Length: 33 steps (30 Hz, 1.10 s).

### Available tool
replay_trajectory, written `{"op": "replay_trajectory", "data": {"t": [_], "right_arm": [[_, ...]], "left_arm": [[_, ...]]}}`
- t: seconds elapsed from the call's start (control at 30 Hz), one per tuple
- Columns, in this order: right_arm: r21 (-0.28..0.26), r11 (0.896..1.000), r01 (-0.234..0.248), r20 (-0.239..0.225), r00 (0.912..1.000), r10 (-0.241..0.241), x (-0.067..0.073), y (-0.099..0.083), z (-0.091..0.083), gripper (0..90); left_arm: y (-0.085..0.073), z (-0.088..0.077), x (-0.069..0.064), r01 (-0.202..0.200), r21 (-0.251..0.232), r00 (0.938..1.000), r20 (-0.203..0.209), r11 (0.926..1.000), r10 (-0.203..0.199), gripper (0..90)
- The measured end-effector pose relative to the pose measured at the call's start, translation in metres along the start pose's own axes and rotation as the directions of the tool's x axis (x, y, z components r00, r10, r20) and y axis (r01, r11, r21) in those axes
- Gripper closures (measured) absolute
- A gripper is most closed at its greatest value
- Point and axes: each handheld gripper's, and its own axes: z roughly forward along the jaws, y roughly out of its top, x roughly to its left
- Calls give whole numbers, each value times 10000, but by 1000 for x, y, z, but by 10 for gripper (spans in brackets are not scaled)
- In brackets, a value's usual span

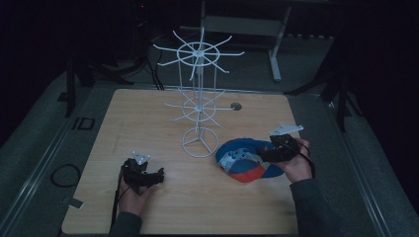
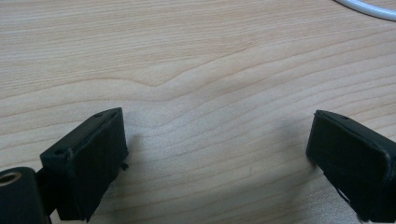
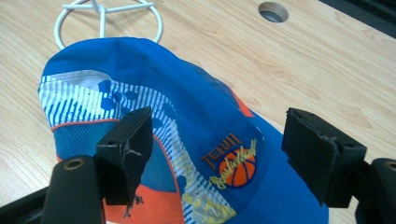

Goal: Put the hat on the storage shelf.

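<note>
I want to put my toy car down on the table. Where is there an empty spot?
The far left of the wooden table, left of the white wire rack, is bare. So is the near strip between the left gripper and the blue cap. It is crowded around the rack's ring base, the cap and the right gripper.

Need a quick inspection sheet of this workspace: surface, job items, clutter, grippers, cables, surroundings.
Surface: wooden table, round grommet hole.
Job's things: blue and orange cap lying by the base ring of a white wire rack; rack hooks bare.
Clutter: nothing seen.
Grippers: left gripper open over bare wood; right gripper open, jaws straddling the cap.
Cables: black cable trailing from left gripper.
Surroundings: dark; stand legs beyond table.
</note>
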Motion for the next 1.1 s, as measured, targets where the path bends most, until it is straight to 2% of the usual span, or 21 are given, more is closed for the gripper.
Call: {"op": "replay_trajectory", "data": {"t": [0.27,0.8,1.1], "right_arm": [[133,9986,518,-386,9979,-512,5,14,9,236],[553,9948,857,-798,9935,-811,10,29,30,214],[906,9868,1340,-1326,9837,-1213,13,37,43,218]], "left_arm": [[0,0,0,-84,21,10000,27,10000,83,55],[0,0,-1,-109,29,9999,64,9999,109,54],[0,0,-2,-152,20,9998,104,9999,152,54]]}}
